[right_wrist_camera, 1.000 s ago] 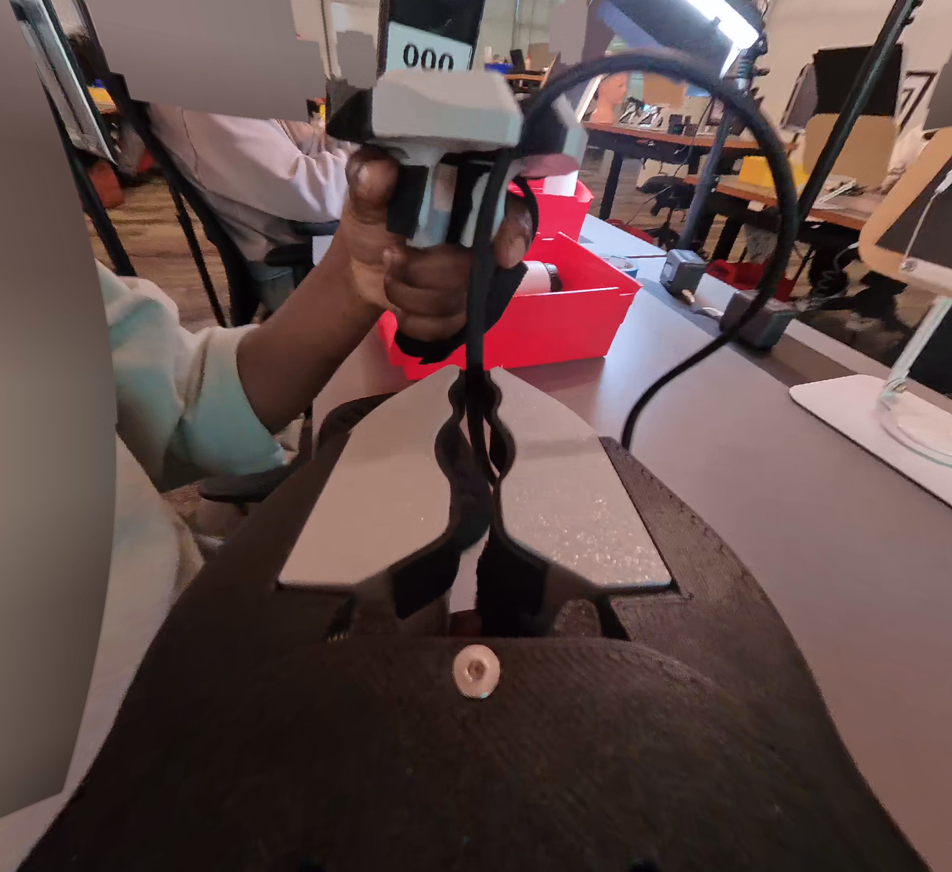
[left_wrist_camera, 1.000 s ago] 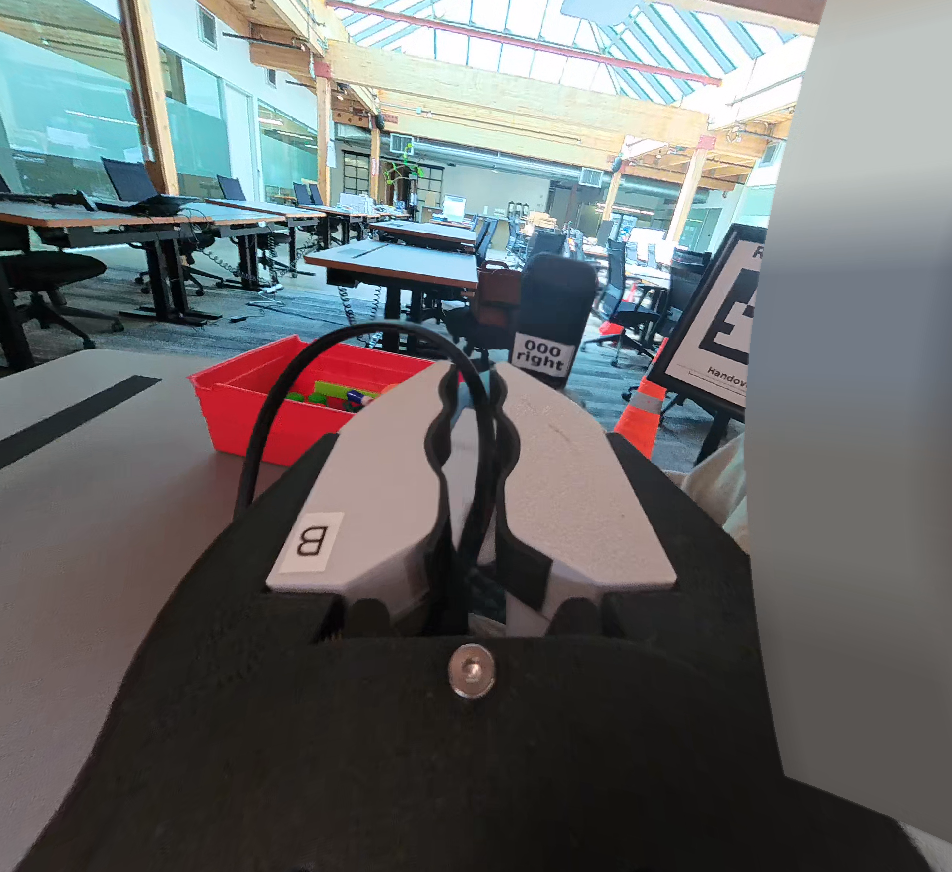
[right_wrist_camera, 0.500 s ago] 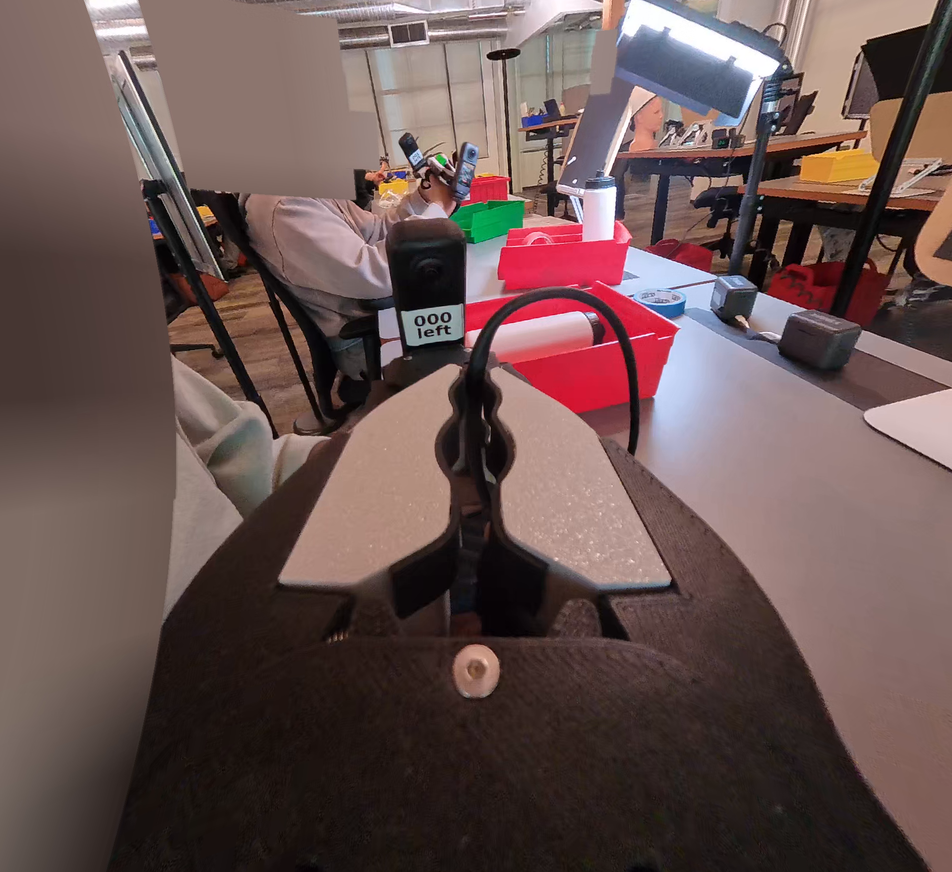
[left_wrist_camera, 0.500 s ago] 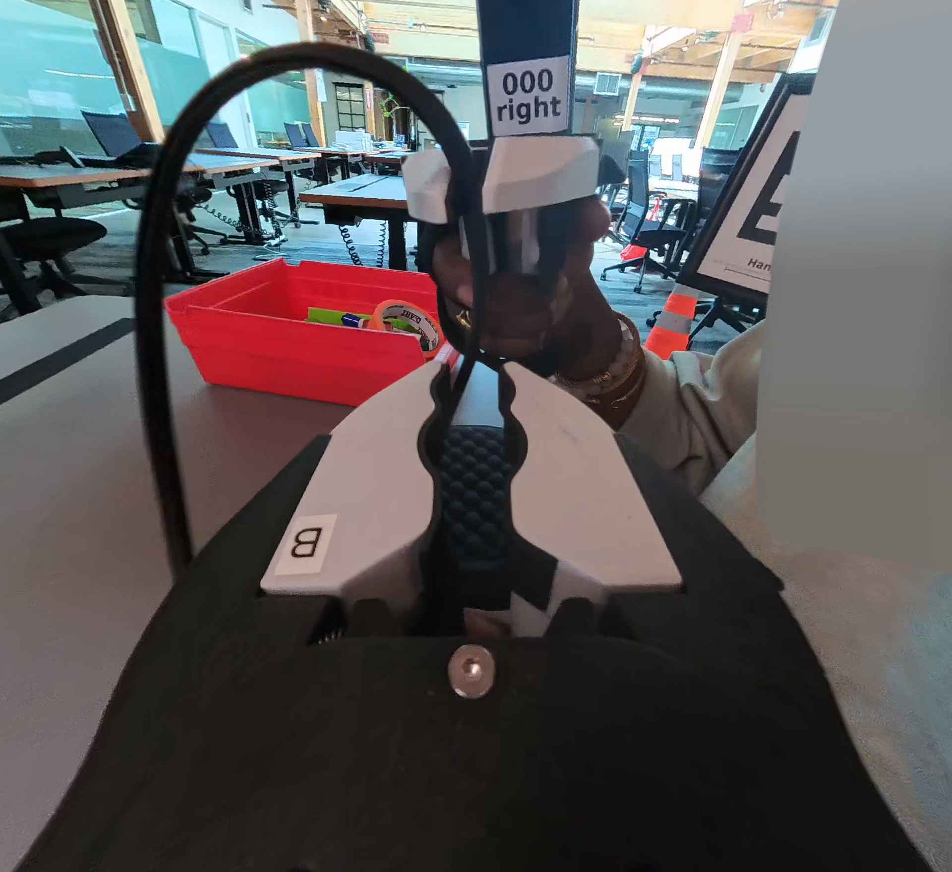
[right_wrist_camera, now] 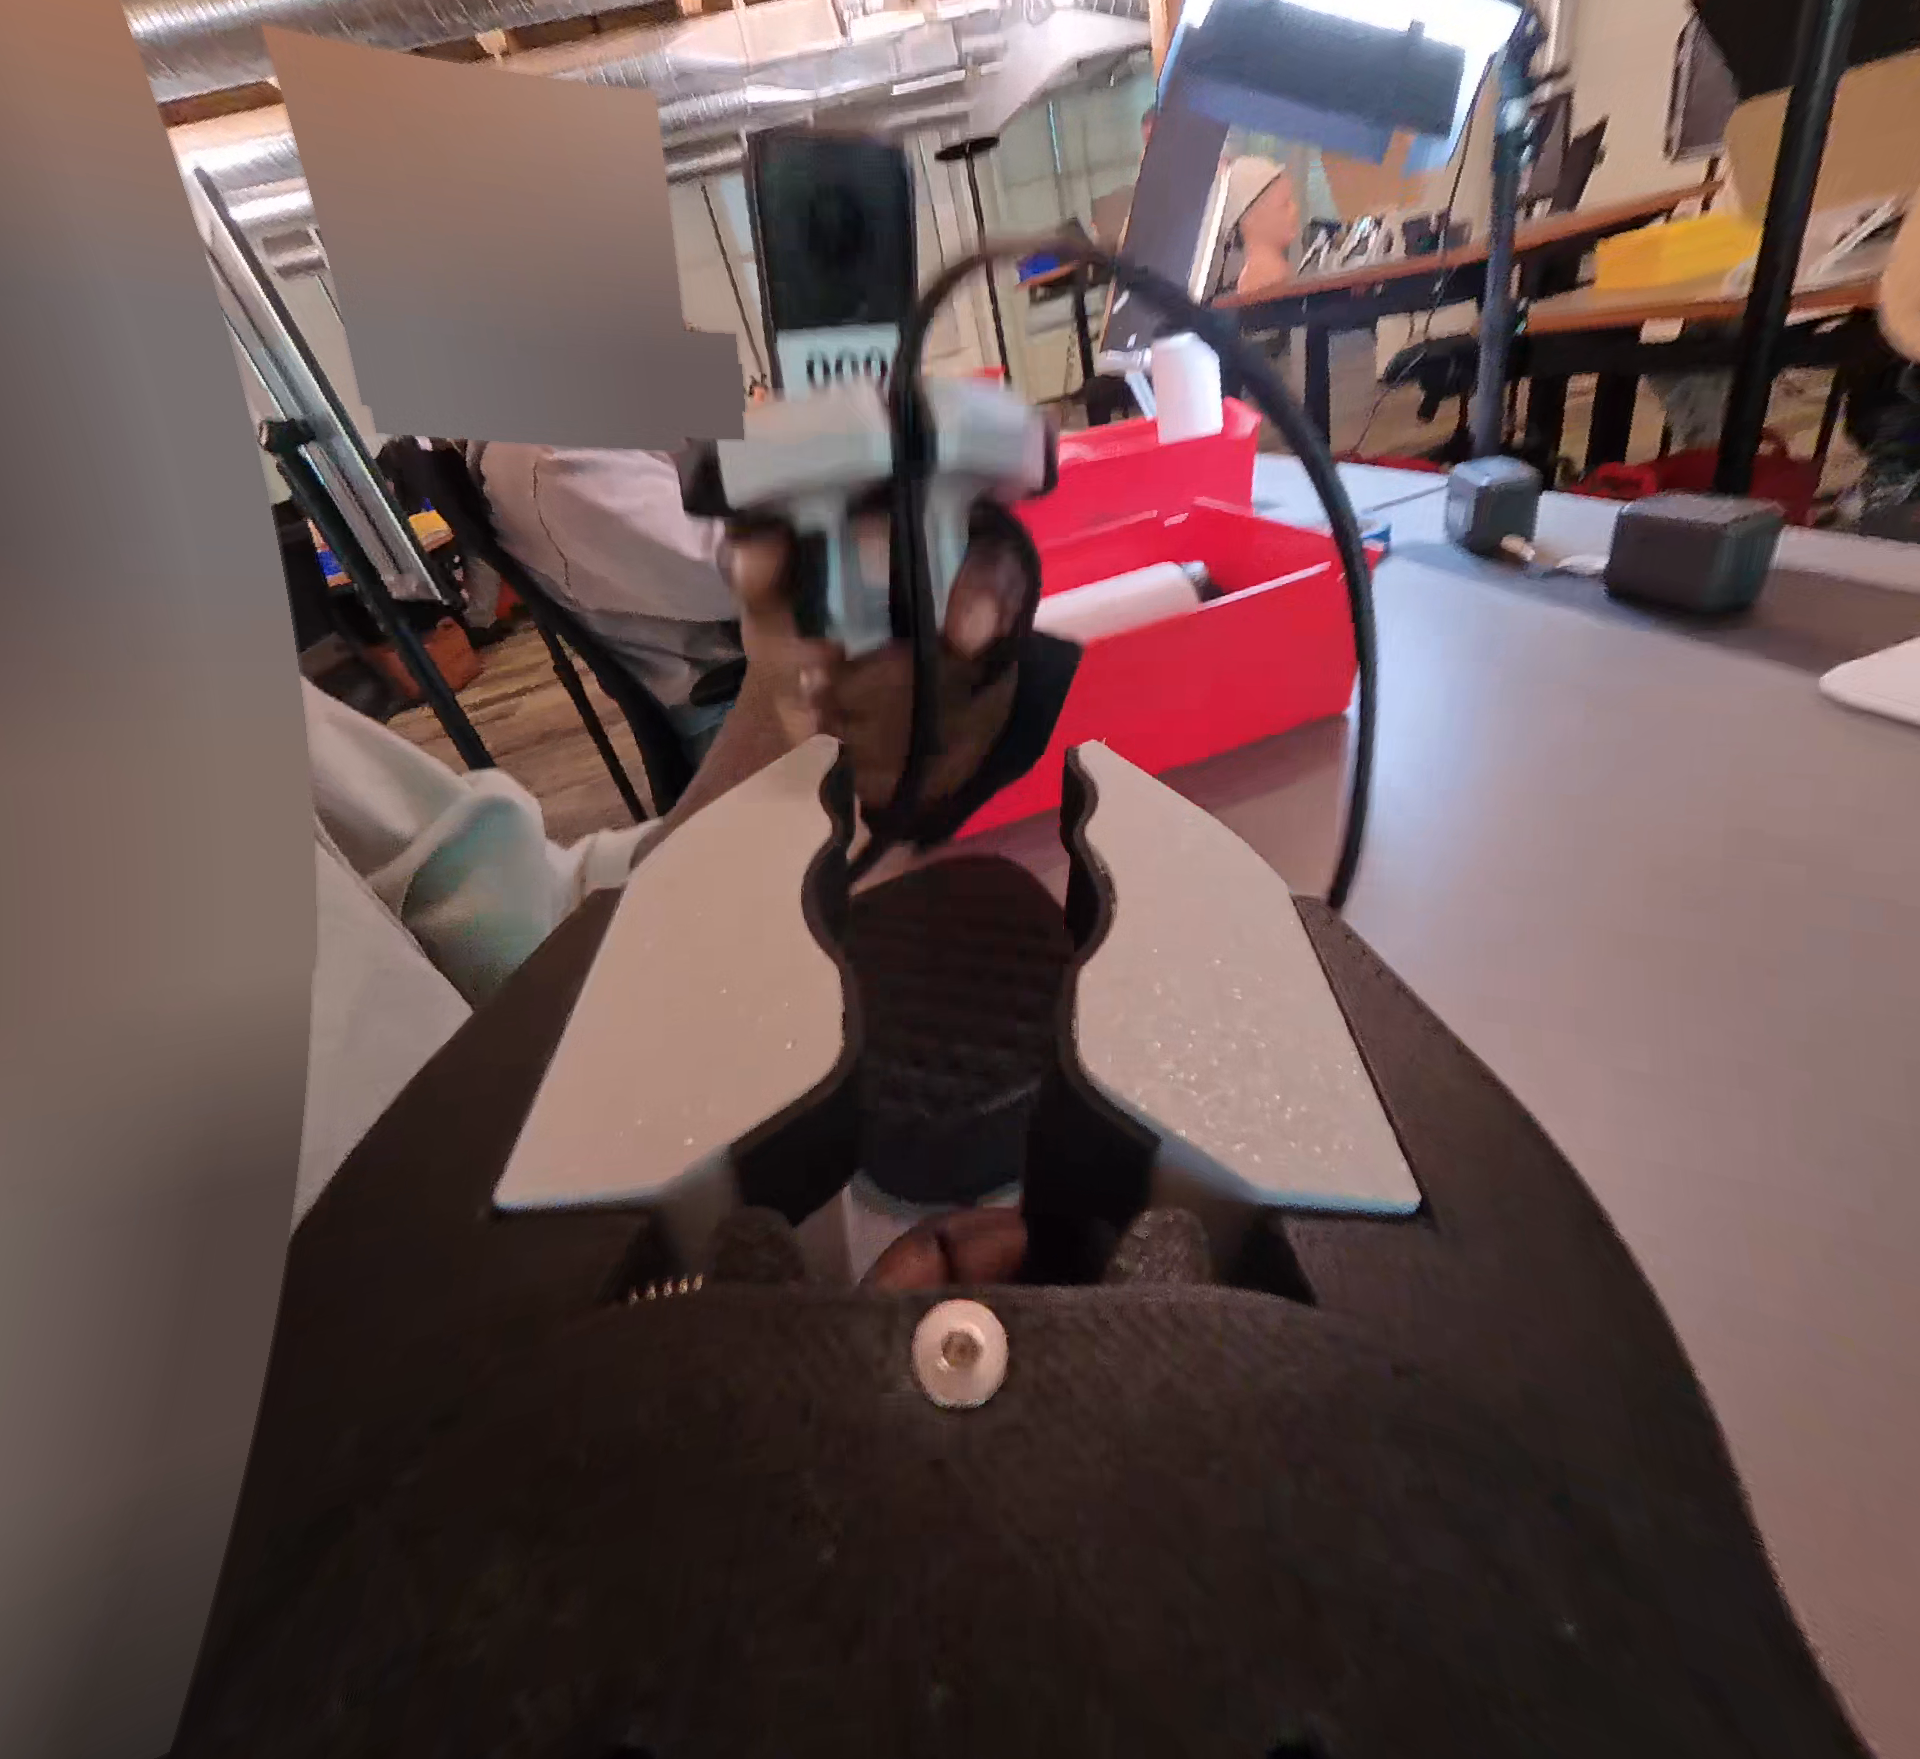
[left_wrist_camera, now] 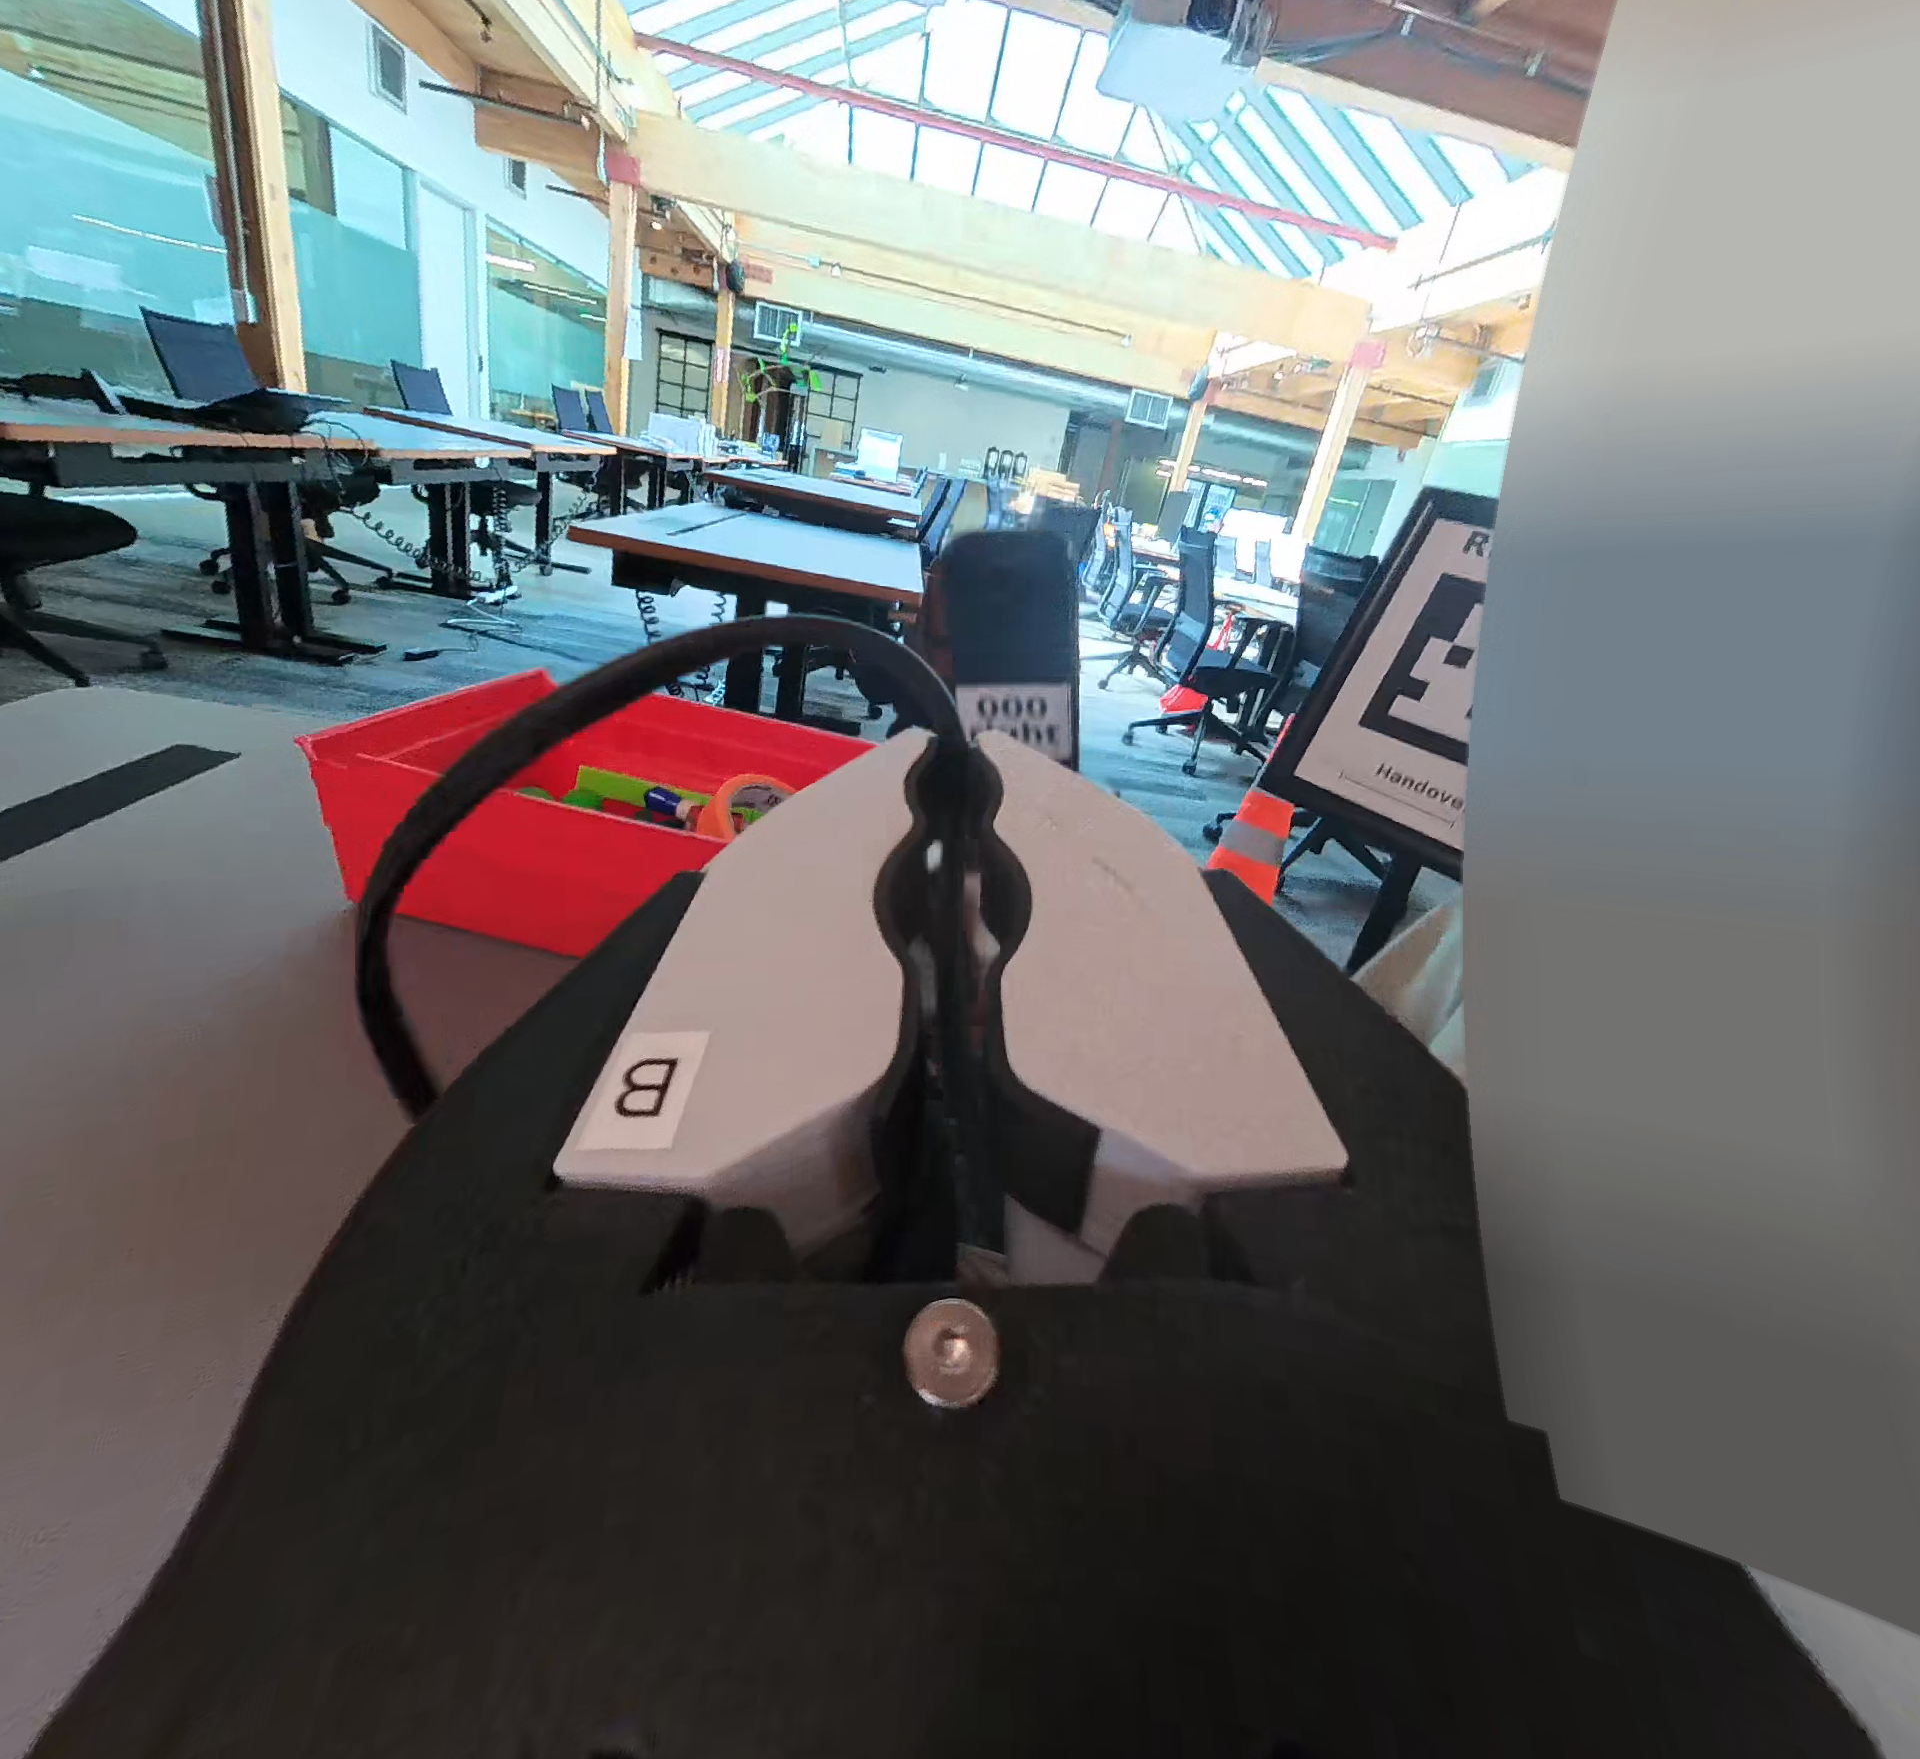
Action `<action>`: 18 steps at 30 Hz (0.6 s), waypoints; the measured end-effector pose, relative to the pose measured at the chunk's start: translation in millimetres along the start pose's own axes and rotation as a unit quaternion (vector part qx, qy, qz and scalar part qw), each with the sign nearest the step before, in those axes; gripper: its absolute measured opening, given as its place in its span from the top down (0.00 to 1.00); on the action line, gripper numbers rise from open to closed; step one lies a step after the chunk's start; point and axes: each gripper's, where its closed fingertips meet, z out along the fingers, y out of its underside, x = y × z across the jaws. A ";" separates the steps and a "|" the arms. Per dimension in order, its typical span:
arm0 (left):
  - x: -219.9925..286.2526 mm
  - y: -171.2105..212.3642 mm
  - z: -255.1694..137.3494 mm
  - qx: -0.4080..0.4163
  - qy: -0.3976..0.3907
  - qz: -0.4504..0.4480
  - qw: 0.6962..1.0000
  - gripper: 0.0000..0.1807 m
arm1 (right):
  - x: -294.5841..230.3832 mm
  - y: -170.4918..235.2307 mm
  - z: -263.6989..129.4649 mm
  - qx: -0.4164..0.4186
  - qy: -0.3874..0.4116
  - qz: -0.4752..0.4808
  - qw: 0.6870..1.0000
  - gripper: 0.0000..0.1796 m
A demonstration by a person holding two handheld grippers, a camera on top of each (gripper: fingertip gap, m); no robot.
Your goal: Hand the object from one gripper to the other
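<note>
The object is a black cable [left_wrist_camera: 540,753]. In the left wrist view my left gripper [left_wrist_camera: 951,753] is shut on it, and the cable loops up and round to the left. Only the black camera body of the right gripper [left_wrist_camera: 1013,629] shows, just behind the left fingertips. In the right wrist view my right gripper [right_wrist_camera: 951,764] is open and empty, its fingers wide apart. Ahead of it, a hand holds the left gripper [right_wrist_camera: 883,452], blurred, with the cable [right_wrist_camera: 1345,566] pinched in it. The cable arcs to the right and its lower end hangs near the right fingertips.
A red bin [left_wrist_camera: 468,847] of small items stands on the grey table [left_wrist_camera: 156,1034]. Another red bin [right_wrist_camera: 1195,670] holds a white roll. Two dark grey boxes [right_wrist_camera: 1694,551] sit at the far right. A sign on an easel [left_wrist_camera: 1392,701] and an orange cone [left_wrist_camera: 1252,842] stand beyond the table edge. Tip to tip, the grippers are about 6 cm apart.
One second ago both grippers were shut on the cable. My right gripper has now opened and let go, and the cable stays in the left gripper. Both grippers have shifted.
</note>
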 end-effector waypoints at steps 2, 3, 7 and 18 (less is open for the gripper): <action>-1.0 -3.9 2.6 0.001 -0.005 0.006 1.000 0.98 | -5.4 11.9 10.3 -0.016 -0.012 -0.001 1.000 0.79; -1.3 -4.8 3.9 0.000 -0.009 0.010 1.000 0.98 | -10.0 14.3 14.0 -0.024 -0.022 -0.004 0.999 0.80; -5.2 -10.1 0.9 0.015 -0.024 0.006 1.000 0.95 | -10.7 6.7 15.5 -0.031 -0.012 -0.025 0.999 0.97; -39.2 3.9 -56.5 0.027 -0.145 0.111 0.983 0.83 | -28.4 -36.5 -5.6 0.001 -0.052 0.004 0.999 0.97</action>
